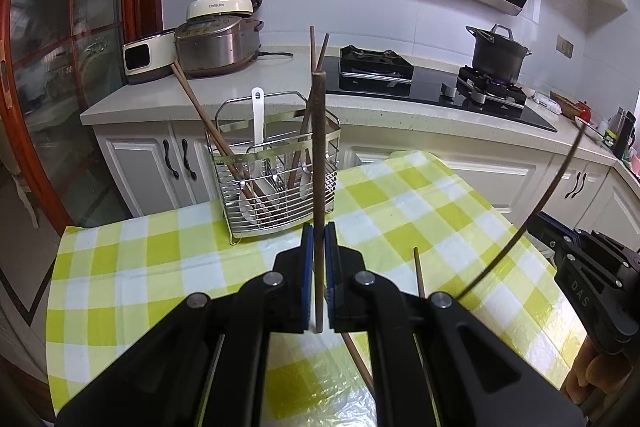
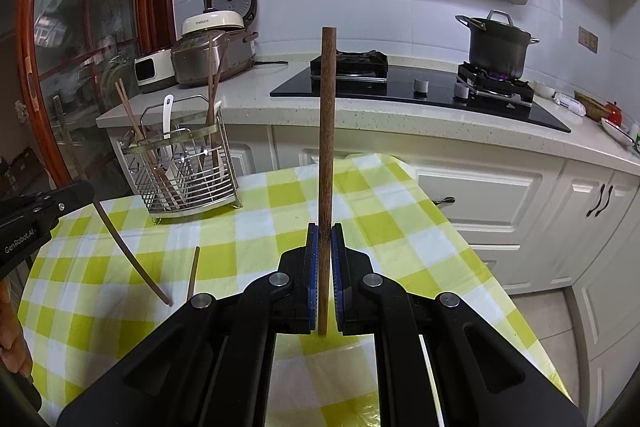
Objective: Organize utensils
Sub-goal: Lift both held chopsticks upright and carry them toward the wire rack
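My left gripper is shut on a brown wooden chopstick that stands upright between its blue pads. My right gripper is shut on another brown chopstick, also upright. A wire utensil rack stands at the table's far edge, straight ahead of the left gripper; it holds several chopsticks and a white spoon. The rack is far left in the right wrist view. One loose chopstick lies on the checked cloth between the grippers; it also shows in the left wrist view.
The table has a yellow-and-white checked cloth. Behind it runs a white counter with rice cookers, a black hob and a dark pot over a lit burner. White cabinets stand to the right.
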